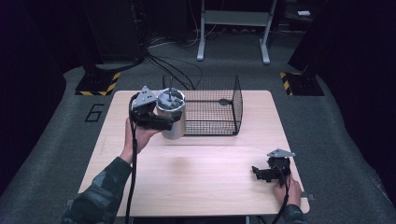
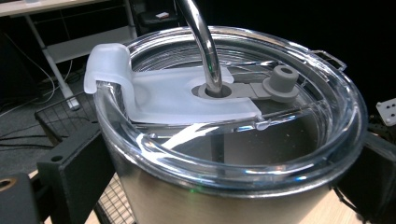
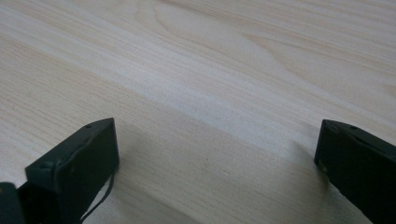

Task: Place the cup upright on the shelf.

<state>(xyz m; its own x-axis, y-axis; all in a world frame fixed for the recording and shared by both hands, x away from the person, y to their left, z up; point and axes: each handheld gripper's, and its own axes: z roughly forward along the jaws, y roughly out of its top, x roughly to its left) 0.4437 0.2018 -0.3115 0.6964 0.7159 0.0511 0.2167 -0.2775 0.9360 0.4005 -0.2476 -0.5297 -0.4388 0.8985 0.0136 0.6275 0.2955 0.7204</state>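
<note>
Left tool (image 1: 173, 122): sat in the upper left of the high view, jaws closed on the sides of a steel cup (image 1: 172, 122); in the left gripper view a black jaw pressed each flank of the cup (image 2: 224, 200).
Right tool (image 1: 259, 173): lay low at the lower right of the high view, jaws spread wide and holding nothing; the right gripper view showed bare wood between them.
Cup: stood upright, long axis vertical, apparently lifted a little off the table (image 1: 210, 172), though I could not tell for sure; a clear lid (image 2: 154, 149) capped it and a metal straw (image 2: 205, 51) rose through the lid's centre hole.
Basket (image 1: 236, 105): a black wire one, open on top, stood just right of the cup in the high view, the cup at or touching its left wall.
Key relation: the basket lay directly to the right of the held cup, its rim near the height of the cup's top, so the cup probably needed lifting before moving right.
Nearer hand: the left, already gripping; the right was well apart from both cup and basket.
Risk: I judged the tall straw might snag the wire wall.
</note>
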